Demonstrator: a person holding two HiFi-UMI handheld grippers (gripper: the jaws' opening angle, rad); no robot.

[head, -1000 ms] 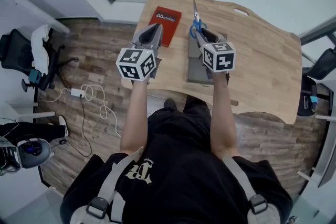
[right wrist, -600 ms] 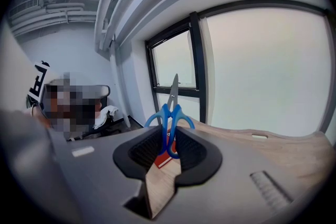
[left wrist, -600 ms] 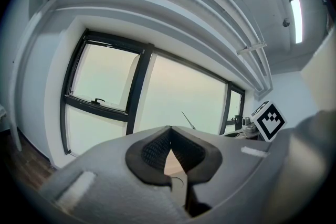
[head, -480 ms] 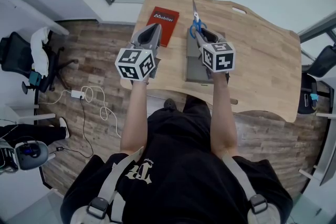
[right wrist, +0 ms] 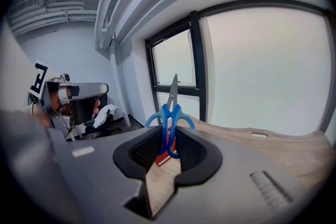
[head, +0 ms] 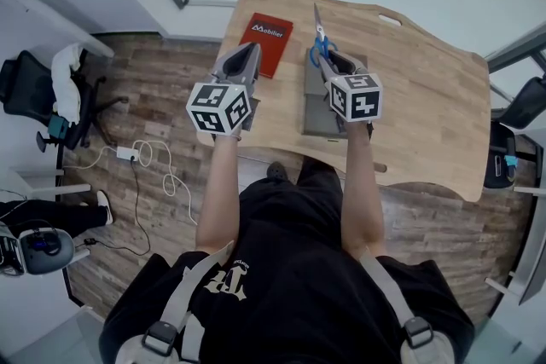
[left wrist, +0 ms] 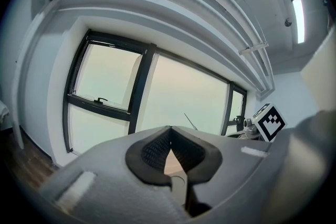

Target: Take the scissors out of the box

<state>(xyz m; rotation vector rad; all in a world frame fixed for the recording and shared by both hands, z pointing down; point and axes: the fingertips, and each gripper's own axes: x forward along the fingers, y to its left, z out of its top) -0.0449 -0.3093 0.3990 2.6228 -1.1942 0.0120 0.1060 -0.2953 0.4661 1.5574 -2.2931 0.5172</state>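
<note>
The scissors [head: 319,45] are out of the box [head: 313,113] and held in the right gripper [head: 329,58]. They hang over the box's far end, towards the table's [head: 426,98] far edge. In the right gripper view the two blue loops of the scissors [right wrist: 170,113] sit between the pads, the jaws of the right gripper [right wrist: 168,136] part closed and pressing on them. The blades stand up past the tips, shut together.

The left gripper [head: 250,52] hovers over the table's left edge, next to the red pack [head: 266,34] by the far-left corner. Its own view shows the left gripper [left wrist: 169,131] with jaws meeting at the tips and nothing between them.

My worry is the hold. I have only the smooth plastic loops, and the whole length of the blades hangs beyond the pads. A quick swing or tilt could make the scissors pivot in the jaws, or slide out and drop onto the table or back into the box. The bare point also leads the way, so a careless set-down could jab the wood.

Against the frames from a second back, little differs. The hold is the same, the blades stand the same way, and both grippers are about where they were. Only the right one has eased slightly.
</note>
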